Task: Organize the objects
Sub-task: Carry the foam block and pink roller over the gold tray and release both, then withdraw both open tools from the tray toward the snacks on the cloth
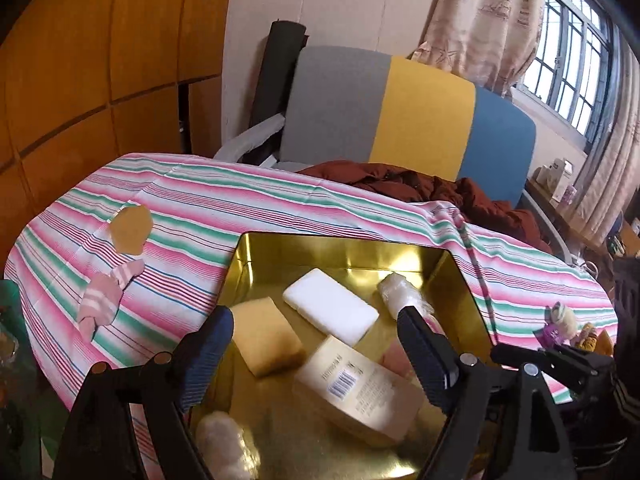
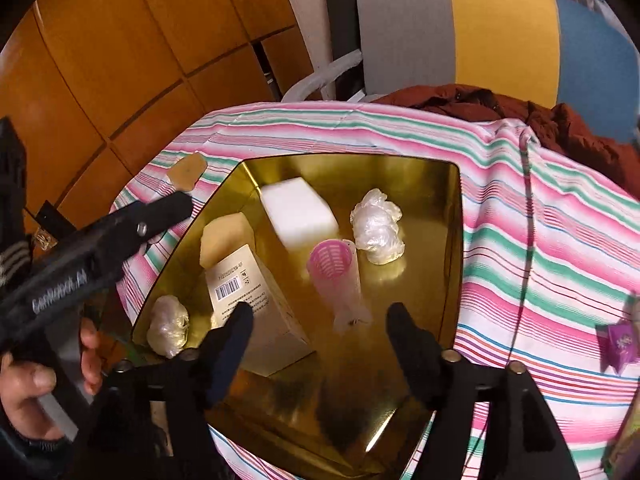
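The shallow gold metal tin (image 2: 456,208) is lying on the striped-cloth desk (image 2: 540,240) and is being filled: a white foam block (image 2: 300,212), a yellow sponge (image 2: 226,236), a barcoded cream box (image 2: 256,300), two crumpled clear-plastic wads (image 2: 376,226) and an upright pink mesh roller (image 2: 336,276) are being kept inside it. The depositing step is judged finished. The right tongs (image 2: 320,320) are being held apart, empty, just behind the roller; the left tongs (image 1: 316,340) are standing wide, empty, over the box. Next, a loose item is being called for. Only the left view is showing a pink striped sock (image 1: 108,296) and a small doll (image 1: 564,316) outside; only the right view is showing the roller clearly and a purple packet (image 2: 618,344).
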A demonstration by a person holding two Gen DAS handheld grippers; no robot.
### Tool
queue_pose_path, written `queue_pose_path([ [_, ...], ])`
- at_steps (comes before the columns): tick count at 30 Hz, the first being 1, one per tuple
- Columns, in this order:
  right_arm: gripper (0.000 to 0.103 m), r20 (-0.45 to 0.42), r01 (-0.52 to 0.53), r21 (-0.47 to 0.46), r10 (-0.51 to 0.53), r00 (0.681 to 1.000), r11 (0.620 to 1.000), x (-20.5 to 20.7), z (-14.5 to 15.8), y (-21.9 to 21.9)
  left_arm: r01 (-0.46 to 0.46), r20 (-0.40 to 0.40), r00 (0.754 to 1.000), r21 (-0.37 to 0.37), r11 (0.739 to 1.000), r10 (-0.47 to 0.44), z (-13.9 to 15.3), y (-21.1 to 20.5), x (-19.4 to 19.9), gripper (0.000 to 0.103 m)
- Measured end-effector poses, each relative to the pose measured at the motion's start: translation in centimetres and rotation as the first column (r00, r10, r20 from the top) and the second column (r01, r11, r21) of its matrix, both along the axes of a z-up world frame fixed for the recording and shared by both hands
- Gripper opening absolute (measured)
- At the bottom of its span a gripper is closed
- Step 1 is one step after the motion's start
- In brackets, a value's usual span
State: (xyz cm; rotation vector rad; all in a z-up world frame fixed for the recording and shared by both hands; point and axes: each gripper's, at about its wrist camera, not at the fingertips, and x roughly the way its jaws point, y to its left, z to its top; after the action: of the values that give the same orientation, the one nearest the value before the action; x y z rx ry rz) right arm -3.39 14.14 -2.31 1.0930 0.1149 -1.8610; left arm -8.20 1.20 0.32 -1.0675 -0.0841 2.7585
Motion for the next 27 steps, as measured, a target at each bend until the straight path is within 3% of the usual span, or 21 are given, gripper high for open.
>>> queue_pose_path([
  [19,0.087,-0.145,0.085,0.000,-0.084,0.986,0.996,2.4,1.3,3.2,0.024,-0.022,0.999,-0.034,0.999,-0.025,0.1,2.4,4.4,0.086],
  [27,0.091,-0.162,0.110,0.004,-0.108,0.981,0.994,2.4,1.1,4.5,0.036,-0.015,0.999,-0.043,0.998,-0.037,-0.2,3.0,4.7,0.086],
])
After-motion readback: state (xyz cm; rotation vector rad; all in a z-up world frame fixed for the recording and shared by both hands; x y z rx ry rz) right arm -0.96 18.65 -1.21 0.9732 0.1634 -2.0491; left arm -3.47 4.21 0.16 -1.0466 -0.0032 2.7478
